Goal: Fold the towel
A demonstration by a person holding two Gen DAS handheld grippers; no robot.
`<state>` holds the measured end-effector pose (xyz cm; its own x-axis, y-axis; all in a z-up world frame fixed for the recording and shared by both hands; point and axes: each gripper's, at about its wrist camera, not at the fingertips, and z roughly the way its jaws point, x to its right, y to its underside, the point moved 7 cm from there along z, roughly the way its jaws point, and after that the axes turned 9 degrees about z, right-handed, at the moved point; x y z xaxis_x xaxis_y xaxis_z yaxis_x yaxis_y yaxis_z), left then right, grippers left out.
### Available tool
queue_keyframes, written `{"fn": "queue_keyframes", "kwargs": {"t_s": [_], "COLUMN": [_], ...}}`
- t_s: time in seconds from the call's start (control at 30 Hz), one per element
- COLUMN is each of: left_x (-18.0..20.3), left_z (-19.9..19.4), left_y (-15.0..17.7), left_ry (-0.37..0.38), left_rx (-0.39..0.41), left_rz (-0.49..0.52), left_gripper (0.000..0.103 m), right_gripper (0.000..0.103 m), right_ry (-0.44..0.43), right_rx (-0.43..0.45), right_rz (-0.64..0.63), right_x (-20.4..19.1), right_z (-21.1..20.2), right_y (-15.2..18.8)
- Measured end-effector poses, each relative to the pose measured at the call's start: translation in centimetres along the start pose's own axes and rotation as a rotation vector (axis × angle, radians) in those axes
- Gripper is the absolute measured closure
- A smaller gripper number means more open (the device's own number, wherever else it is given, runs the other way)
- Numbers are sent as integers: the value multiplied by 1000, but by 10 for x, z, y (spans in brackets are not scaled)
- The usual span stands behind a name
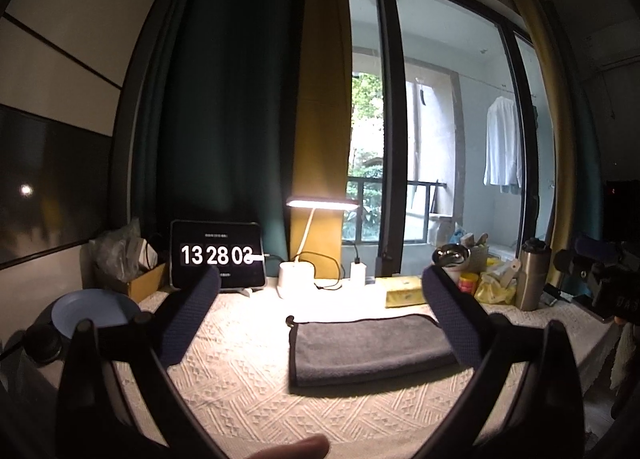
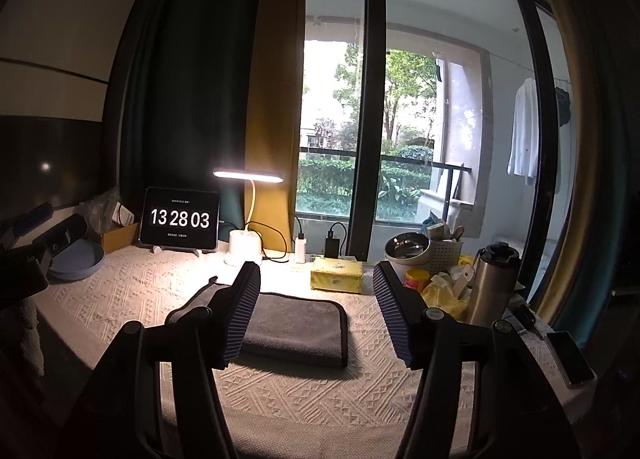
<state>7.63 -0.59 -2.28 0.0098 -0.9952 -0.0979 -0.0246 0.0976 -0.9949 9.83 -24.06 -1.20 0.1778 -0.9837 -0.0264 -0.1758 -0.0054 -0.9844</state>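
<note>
Left wrist view: towel (image 1: 372,347) lies flat on the counter (image 1: 248,387), long axis running left-right, near edge facing the camera. Dark grey, folded into a neat rectangle w/ black piping; small hang loop sticks out at its far-left corner. Its right end is hidden behind the right finger. Left gripper (image 1: 320,319) fingers (image 1: 188,319) spread wide, released, holding nothing, above the cloth. Clock (image 1: 218,255) partly covered by the left finger; last digit hard to read. Lamp (image 1: 320,205) lit behind the towel; plate (image 1: 94,309) at far left, cut off by the gripper frame.

Right wrist view: same towel (image 2: 296,327) sits centre-counter on the cream knit cover (image 2: 132,299), long axis left-right. Left part is hidden behind the left finger. Right gripper (image 2: 318,315) fingers (image 2: 392,315) apart, released, nothing between them but air above the towel. Tissue box (image 2: 336,275) just beyond the towel; flask (image 2: 492,283) and phone (image 2: 570,359) to the right, well apart from it.
</note>
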Motion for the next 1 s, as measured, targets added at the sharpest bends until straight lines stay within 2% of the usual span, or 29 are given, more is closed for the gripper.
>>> {"fn": "queue_keyframes", "kwargs": {"t_s": [1.0], "left_x": [8], "left_z": [5], "left_y": [1], "left_ry": [26], "left_rx": [-33], "left_rz": [10], "left_gripper": [1], "right_gripper": [41], "right_ry": [5], "right_rx": [-15], "right_rz": [6], "right_x": [0], "right_z": [7], "right_y": [3]}}
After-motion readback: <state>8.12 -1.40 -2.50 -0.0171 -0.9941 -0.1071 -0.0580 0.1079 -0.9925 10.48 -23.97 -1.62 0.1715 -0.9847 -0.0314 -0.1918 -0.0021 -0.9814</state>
